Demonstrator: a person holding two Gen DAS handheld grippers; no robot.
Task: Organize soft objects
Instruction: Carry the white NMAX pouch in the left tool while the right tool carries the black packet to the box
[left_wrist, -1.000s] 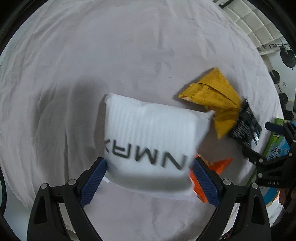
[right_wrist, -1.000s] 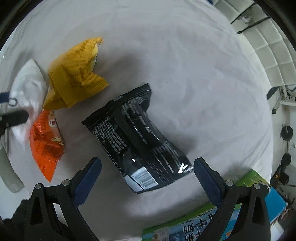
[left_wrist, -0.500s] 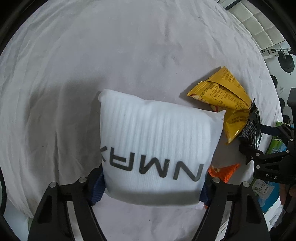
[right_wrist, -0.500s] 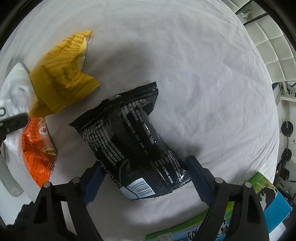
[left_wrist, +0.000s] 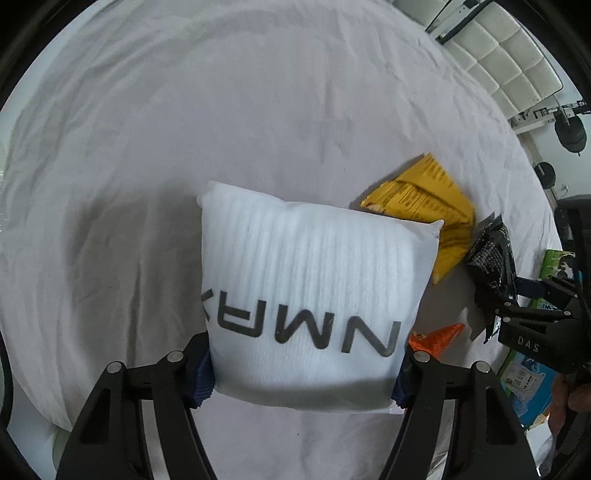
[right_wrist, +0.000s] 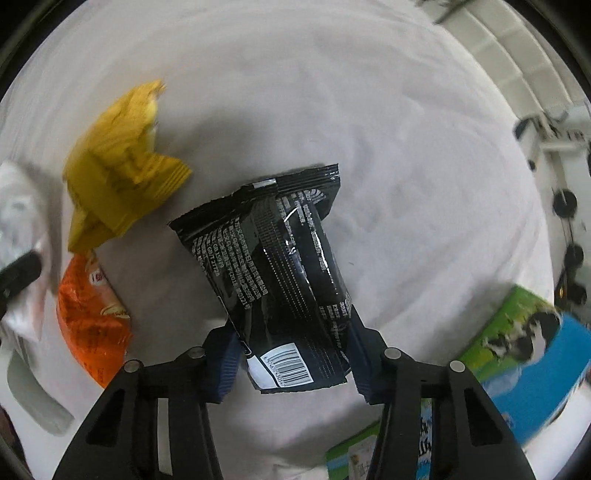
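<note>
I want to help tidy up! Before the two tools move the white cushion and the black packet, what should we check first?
1. Left tool grips the white cushion on both sides: ok.
2. Right tool pinches the black packet at its barcode end: ok.
3. Black packet is free of the yellow bag and the orange bag: ok, gaps show.
4. Cushion is clear of the yellow bag behind it: cannot tell, its corner hides part of the bag.
5. The two tools have room from each other: ok, but the right one sits close at the left view's edge.
6. Where the things should go: cannot tell.
</note>
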